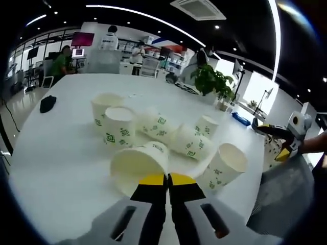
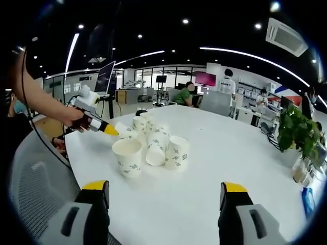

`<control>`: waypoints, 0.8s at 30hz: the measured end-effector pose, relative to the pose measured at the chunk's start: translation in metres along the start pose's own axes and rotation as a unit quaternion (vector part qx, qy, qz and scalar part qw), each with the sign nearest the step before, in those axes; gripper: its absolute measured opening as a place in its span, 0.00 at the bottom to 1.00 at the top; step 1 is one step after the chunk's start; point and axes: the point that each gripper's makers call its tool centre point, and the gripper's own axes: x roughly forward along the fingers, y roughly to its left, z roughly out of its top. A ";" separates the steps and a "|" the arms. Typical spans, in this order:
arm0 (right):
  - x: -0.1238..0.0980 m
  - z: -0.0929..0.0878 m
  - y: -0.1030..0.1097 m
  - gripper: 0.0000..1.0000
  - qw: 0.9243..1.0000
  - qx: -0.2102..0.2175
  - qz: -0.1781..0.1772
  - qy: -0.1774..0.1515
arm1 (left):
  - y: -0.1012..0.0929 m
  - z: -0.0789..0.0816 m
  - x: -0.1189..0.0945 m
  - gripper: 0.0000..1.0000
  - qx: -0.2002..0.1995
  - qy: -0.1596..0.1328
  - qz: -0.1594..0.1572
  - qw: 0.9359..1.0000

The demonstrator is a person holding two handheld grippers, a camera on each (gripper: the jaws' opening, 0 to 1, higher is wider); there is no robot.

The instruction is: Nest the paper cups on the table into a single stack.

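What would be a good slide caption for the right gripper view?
Open right gripper faces clustered paper cups on a white table.

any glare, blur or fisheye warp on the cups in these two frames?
Left gripper view: strong fisheye, the table bulges and the ceiling light strips curve; bright window blows out, cups stay sharp with soft shadows; the left claw is slightly soft up close. Right gripper view: same warp, even lighting, cups small but legible; the right claw is in focus.
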 end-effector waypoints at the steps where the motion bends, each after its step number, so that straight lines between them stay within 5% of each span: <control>1: 0.000 0.000 0.000 0.90 1.000 0.000 0.000 0.000 | -0.004 0.002 -0.002 0.00 0.000 -0.002 -0.001 1.000; 24: -0.001 0.005 0.003 0.91 1.000 -0.001 0.005 -0.011 | -0.058 0.051 -0.033 0.00 0.053 -0.015 -0.038 0.998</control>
